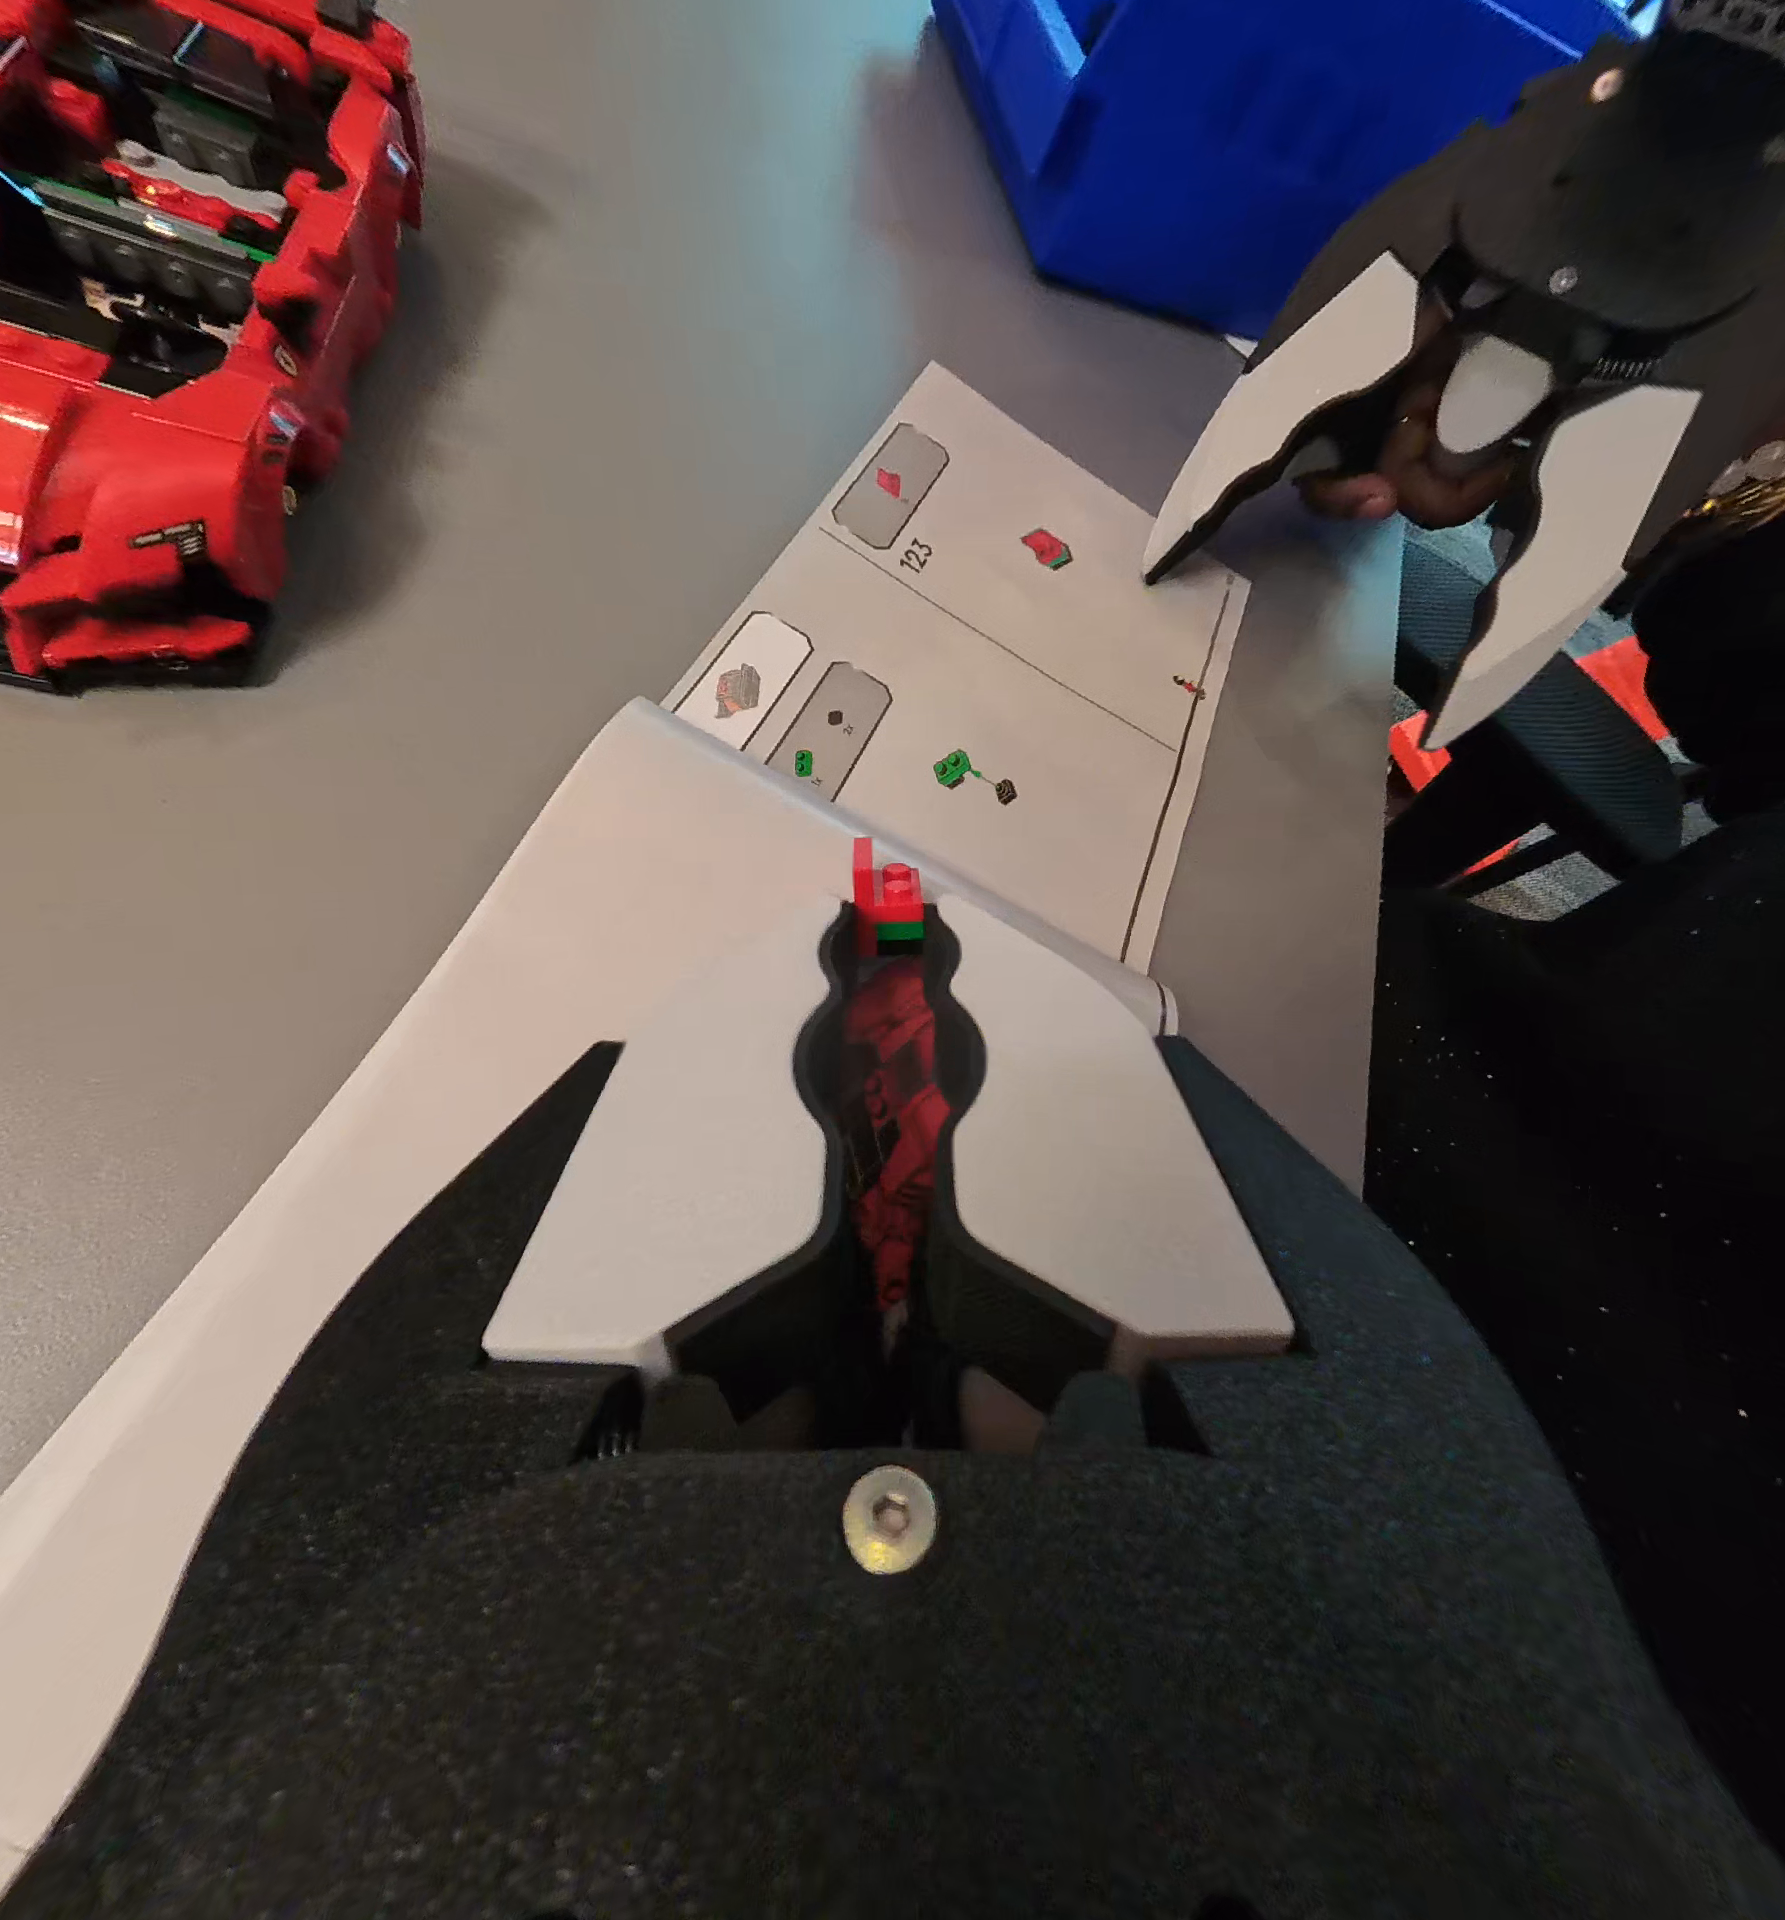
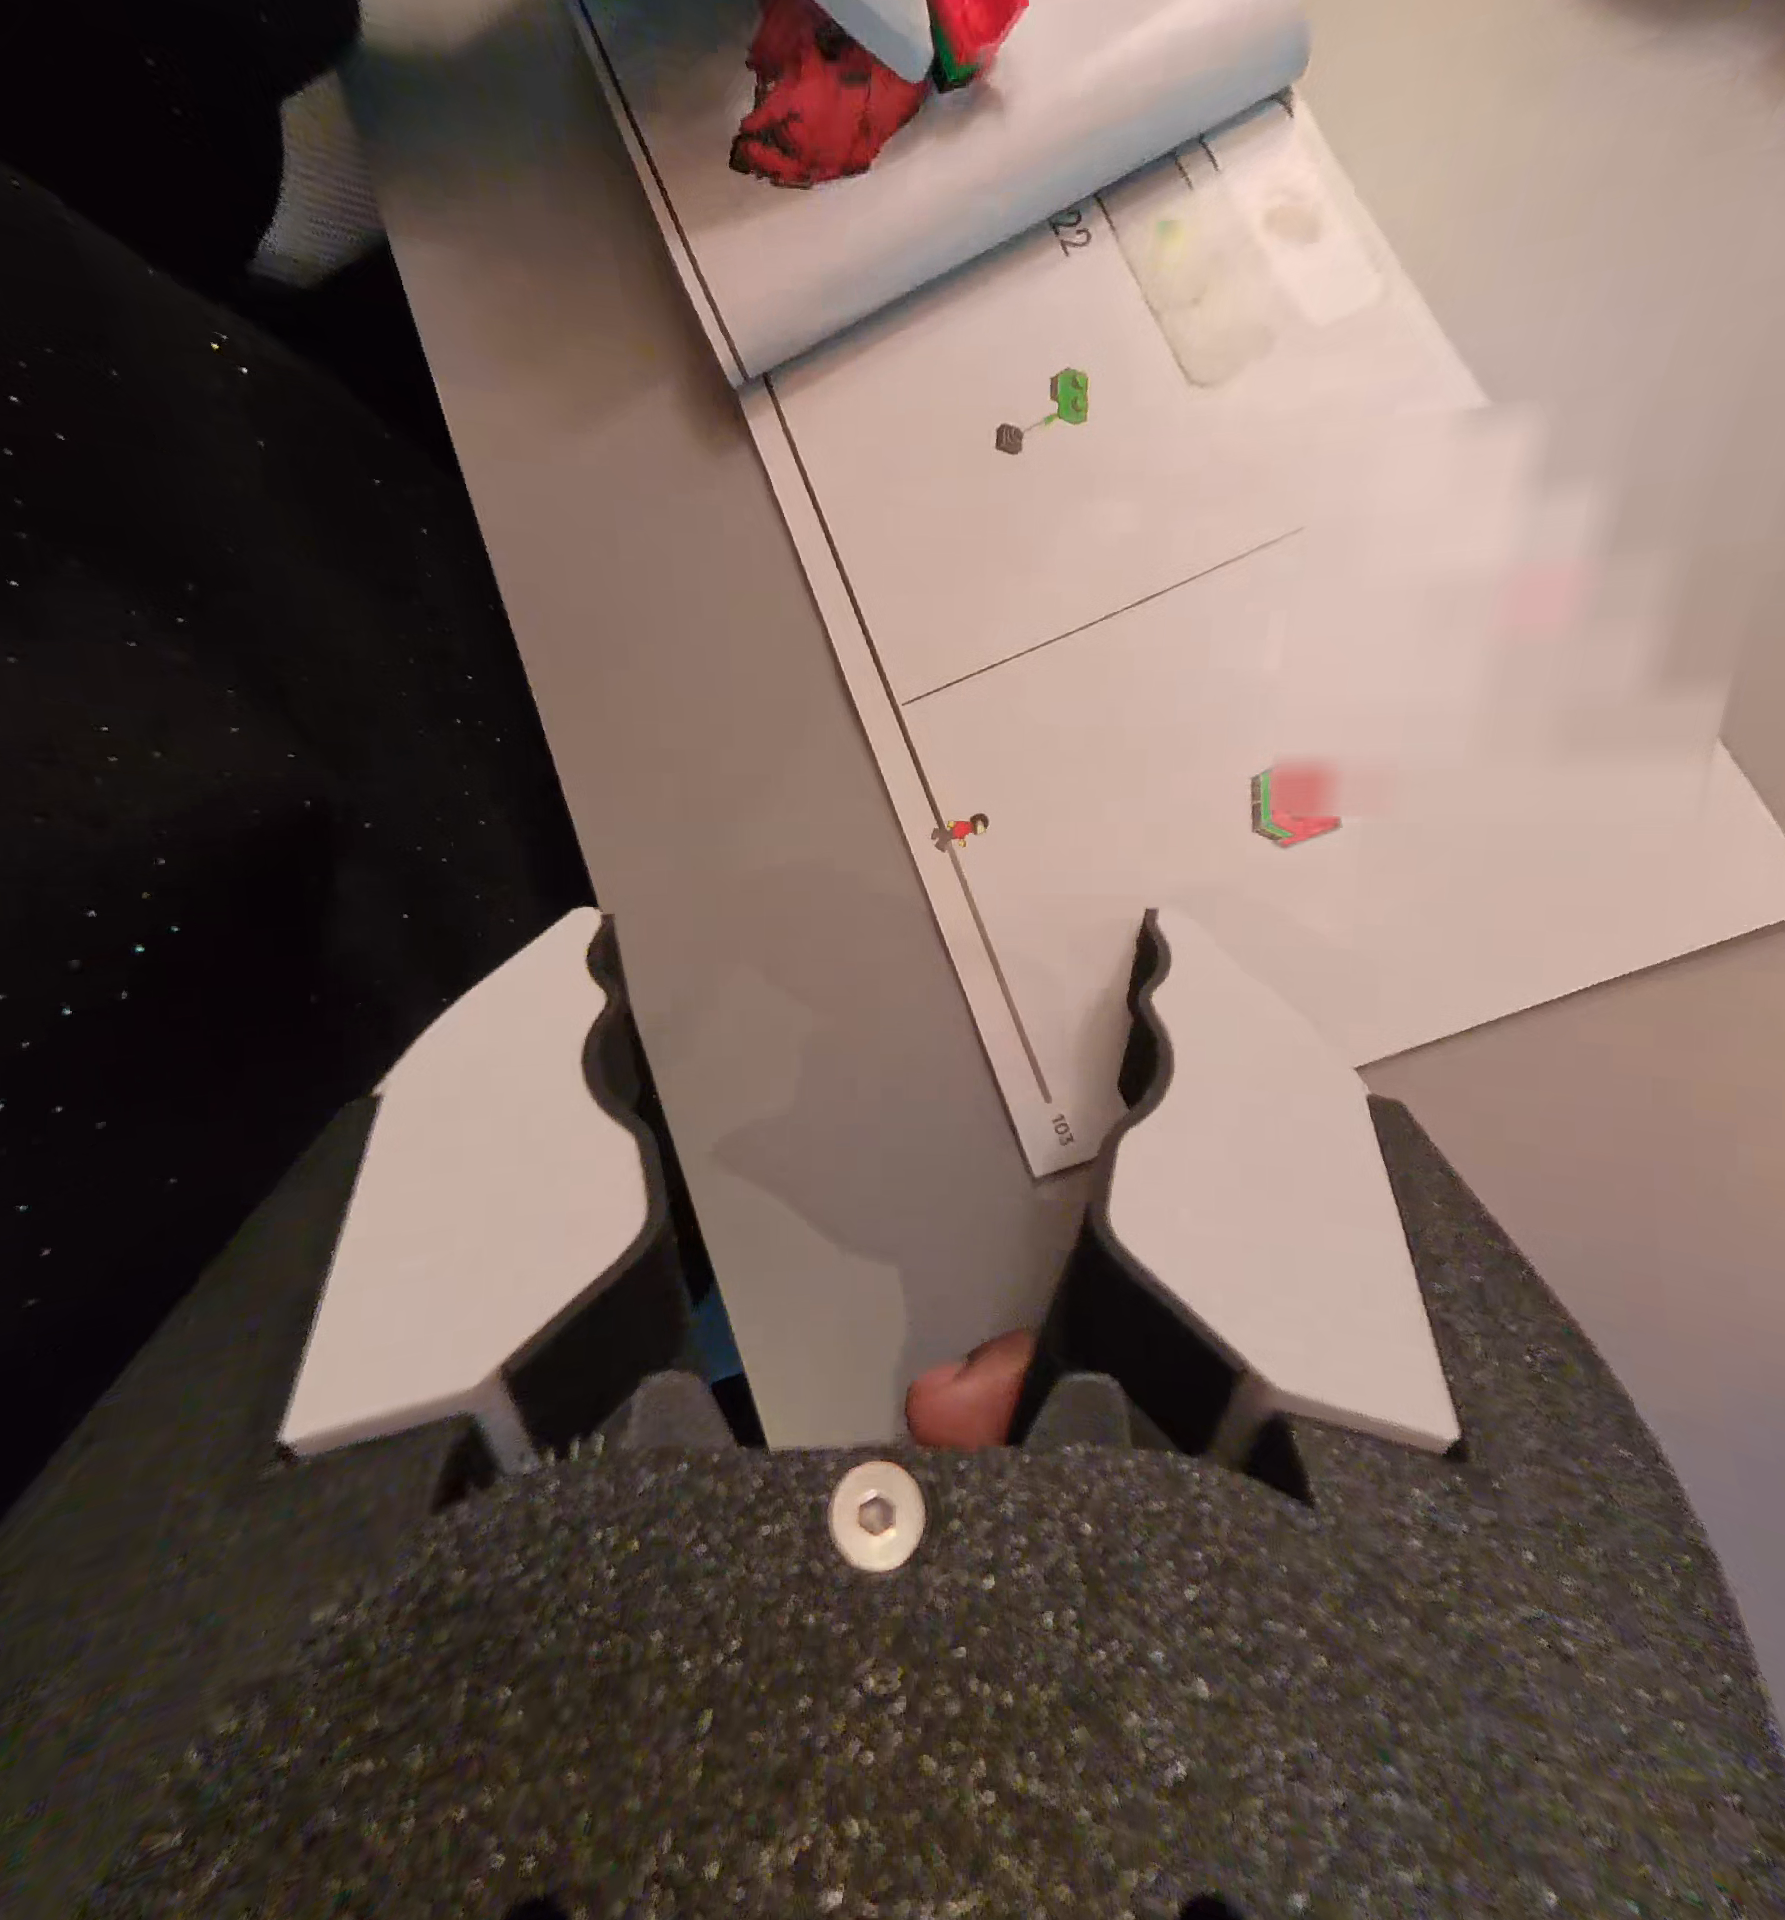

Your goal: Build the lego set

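Red-green brick stack (image 1: 893, 904) upright, pinched in left hand-held gripper (image 1: 888, 920); right hand-held gripper (image 2: 872, 920) spread.

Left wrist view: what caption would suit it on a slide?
Left gripper pinches a small red-green-black brick stack above the instruction booklet, red Lego car nearby.

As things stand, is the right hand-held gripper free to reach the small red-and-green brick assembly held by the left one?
Probably yes: the right hand-held gripper is open and empty, and only bare instruction booklet lies between it and the small red-and-green brick assembly.
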A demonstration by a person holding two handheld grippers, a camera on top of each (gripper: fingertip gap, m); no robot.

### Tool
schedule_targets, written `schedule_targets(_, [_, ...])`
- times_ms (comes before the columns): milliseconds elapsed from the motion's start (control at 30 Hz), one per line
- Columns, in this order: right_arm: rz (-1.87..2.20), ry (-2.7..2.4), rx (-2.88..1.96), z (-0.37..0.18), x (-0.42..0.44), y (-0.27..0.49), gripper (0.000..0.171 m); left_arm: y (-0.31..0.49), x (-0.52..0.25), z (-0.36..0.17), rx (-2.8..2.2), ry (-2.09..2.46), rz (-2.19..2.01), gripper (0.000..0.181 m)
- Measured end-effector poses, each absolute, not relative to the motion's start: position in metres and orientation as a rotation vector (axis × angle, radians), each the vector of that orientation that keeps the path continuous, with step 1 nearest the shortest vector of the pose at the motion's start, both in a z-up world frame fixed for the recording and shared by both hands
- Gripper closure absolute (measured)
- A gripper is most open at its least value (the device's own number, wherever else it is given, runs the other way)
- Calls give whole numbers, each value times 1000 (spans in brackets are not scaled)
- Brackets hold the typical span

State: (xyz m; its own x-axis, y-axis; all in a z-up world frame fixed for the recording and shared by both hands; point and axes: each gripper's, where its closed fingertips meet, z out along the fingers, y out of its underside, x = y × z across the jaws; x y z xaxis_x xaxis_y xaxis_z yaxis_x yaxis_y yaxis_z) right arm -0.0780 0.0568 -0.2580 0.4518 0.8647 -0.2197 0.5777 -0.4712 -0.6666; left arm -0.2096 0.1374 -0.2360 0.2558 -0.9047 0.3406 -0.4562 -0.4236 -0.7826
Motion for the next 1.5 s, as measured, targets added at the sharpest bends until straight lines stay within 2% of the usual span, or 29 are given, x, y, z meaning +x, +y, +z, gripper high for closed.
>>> schedule_targets(167, [723, -1227, -2184, -260, -90, 58, 77, 136, -208, -239, -2001, 1251, -1074, 170])
schedule_targets(333, [719, -1246, -2158, -260, -100, 65, 88, 135, -208, -240, -1997, 1265, -1053, 170])
schedule_targets(567, [735, -1282, -2114, -261, -124, 75, 90, 135, -208, -239, -1983, 1265, -1066, 170])
schedule_targets(933, [745, -1276, -2055, -261, -152, 95, 127, 133, -208, -236, -1971, 1266, -1093, 170])
schedule_targets(1033, [774, -1243, -2059, -260, -154, 98, 129, 133, -208, -236, -1972, 1268, -1099, 170])
schedule_targets(1167, [806, -1216, -2065, -258, -158, 96, 111, 132, -208, -236, -1974, 1269, -1108, 170])
schedule_targets(1300, [761, -1174, -2066, -259, -158, 101, 121, 132, -208, -237, -1976, 1274, -1109, 170])
schedule_targets(1500, [673, -1159, -2008, -254, -160, 104, 122, 131, -208, -237, -1978, 1280, -1110, 170])
